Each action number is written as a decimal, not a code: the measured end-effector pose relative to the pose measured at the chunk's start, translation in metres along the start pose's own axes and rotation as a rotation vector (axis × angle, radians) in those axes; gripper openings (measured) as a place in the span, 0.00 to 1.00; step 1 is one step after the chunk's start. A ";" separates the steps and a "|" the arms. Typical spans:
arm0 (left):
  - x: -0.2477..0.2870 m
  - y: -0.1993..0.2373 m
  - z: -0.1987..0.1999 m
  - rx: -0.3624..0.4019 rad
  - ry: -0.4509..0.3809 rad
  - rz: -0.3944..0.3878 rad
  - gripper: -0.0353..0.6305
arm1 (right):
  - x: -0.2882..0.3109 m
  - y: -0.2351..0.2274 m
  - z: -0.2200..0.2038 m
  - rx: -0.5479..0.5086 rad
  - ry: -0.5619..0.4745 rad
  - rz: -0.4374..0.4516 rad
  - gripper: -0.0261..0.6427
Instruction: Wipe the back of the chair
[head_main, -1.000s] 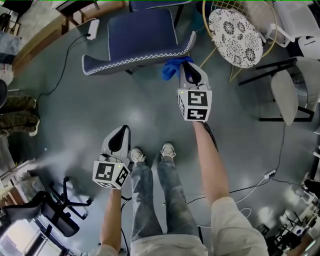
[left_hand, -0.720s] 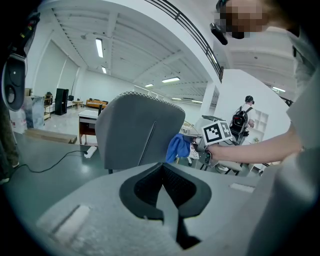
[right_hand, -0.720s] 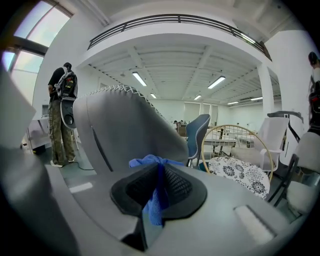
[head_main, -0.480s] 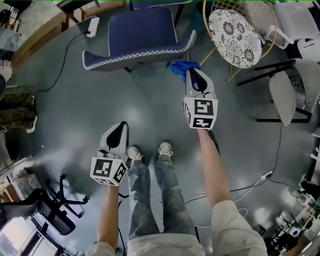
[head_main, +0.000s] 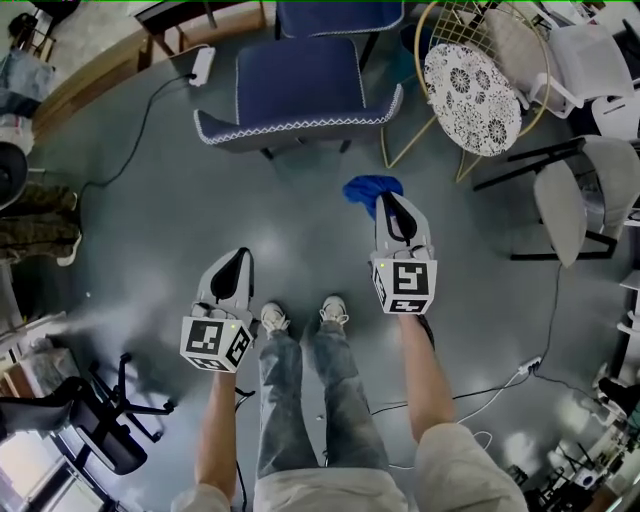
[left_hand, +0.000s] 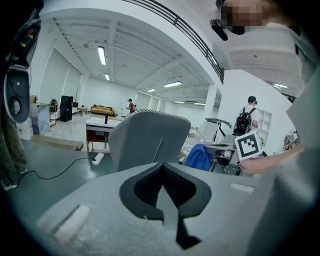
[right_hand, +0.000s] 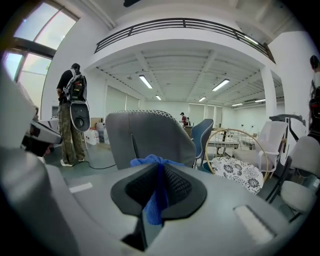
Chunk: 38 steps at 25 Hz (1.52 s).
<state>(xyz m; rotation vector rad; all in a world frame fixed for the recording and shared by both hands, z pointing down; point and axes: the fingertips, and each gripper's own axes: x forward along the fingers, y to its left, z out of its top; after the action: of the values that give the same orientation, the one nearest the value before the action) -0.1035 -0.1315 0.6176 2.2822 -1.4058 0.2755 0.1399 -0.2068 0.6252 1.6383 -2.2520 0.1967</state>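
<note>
Two tools, only one of them loaded. My right tool is pinching a blue cloth, which sits in a narrow fold between the jaws and bunches up beyond their tips. My left tool has its jaws pressed together on nothing and hangs low, beside my left leg.

The chair's back stands ahead of the right tool, apart from the cloth, with its outer face towards me.

The bite on the cloth looks small. I judge that dragging it across upholstery could pull it free, or leave only a wad touching instead of a flat face. Nothing steadies the chair, so a firm push might slide or tip it on the smooth floor. A wire-frame chair stands just beside it on the right, where a wide sweep could clip it.

I cannot tell how deep the cloth sits in the jaws. My own tool's body cuts off the lower part of the back. From above, the back is foreshortened to a stitched edge, and the legs are mostly hidden.
</note>
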 end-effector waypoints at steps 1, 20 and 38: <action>-0.002 0.001 0.004 0.002 -0.006 0.005 0.05 | -0.007 0.002 0.003 0.002 -0.001 -0.002 0.08; -0.072 0.017 0.115 0.041 -0.074 0.098 0.05 | -0.099 0.033 0.115 0.010 -0.029 0.015 0.08; -0.145 0.010 0.241 0.123 -0.193 0.109 0.05 | -0.158 0.019 0.247 0.001 -0.128 -0.030 0.08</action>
<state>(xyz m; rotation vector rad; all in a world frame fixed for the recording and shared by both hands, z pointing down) -0.1941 -0.1328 0.3510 2.3884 -1.6553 0.1838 0.1167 -0.1370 0.3406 1.7290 -2.3189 0.0877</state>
